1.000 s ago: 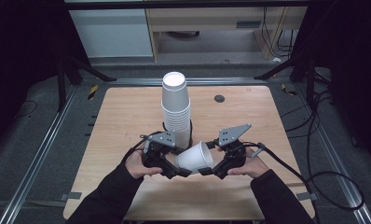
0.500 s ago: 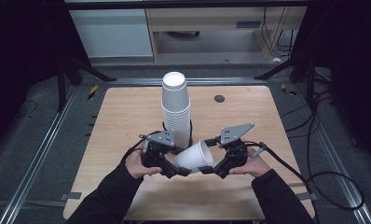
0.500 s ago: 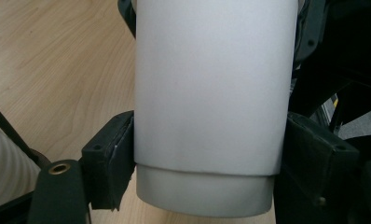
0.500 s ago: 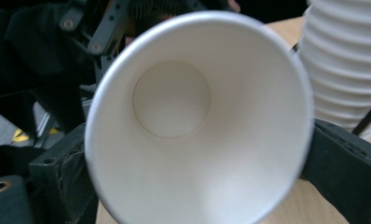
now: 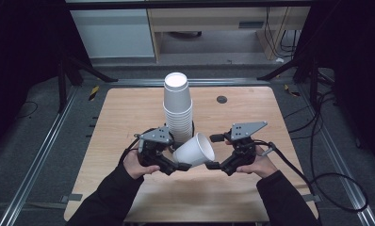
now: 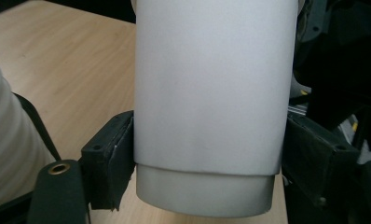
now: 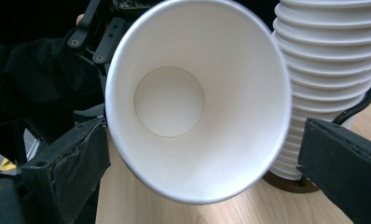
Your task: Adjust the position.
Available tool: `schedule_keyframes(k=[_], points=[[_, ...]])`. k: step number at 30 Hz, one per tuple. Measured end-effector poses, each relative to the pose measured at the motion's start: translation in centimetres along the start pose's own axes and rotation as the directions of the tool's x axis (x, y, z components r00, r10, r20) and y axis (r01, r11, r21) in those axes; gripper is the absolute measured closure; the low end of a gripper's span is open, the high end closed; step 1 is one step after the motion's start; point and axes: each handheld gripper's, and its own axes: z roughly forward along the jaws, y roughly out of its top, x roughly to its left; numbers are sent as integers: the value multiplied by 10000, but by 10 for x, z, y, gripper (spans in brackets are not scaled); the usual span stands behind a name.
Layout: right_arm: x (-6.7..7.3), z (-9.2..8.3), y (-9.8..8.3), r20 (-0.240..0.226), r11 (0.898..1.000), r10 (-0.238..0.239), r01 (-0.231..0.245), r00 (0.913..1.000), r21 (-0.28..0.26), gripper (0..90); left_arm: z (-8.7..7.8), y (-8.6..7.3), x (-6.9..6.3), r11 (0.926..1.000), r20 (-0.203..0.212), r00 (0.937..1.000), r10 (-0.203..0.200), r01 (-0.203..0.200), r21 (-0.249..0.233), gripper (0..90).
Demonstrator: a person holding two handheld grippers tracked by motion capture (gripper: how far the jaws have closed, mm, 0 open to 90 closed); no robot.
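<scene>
left gripper (image 5: pixel 183 165) clamps the base of a single white paper cup (image 5: pixel 194 149), held on its side just in front of the tall cup stack (image 5: pixel 178 106). right gripper (image 5: pixel 213 151), its jaws just opened wide, faces the cup's mouth without pressing it, above the wooden table (image 5: pixel 251 108).

Wooden table (image 5: pixel 129 113) on grey floor; black disc (image 5: pixel 222 99) at 1 o'clock; pale cabinet (image 5: pixel 115 33) at 11 o'clock.
</scene>
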Motion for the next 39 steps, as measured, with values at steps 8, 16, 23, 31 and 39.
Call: schedule_keyframes(k=[8,16,23,31,39], points=[[0,6,-1,-202,9999,149,-149,9997,-8,41,5,3,-6,9996,-126,9995,273,-274,-52,221],[-1,8,-2,-252,9994,306,-310,9992,-151,63,8,3,-7,9995,-187,9994,299,-301,-86,220],[-2,11,-3,-292,9990,440,-442,9986,-76,57,12,3,-9,9991,-290,9987,417,-417,-24,221],[-2,14,-2,-391,9985,539,-539,9978,8,62,12,3,-10,9987,-308,9982,505,-505,32,221],[-3,13,-3,-493,9983,570,-563,9972,157,90,13,2,-10,9984,-318,9979,563,-561,81,223]])
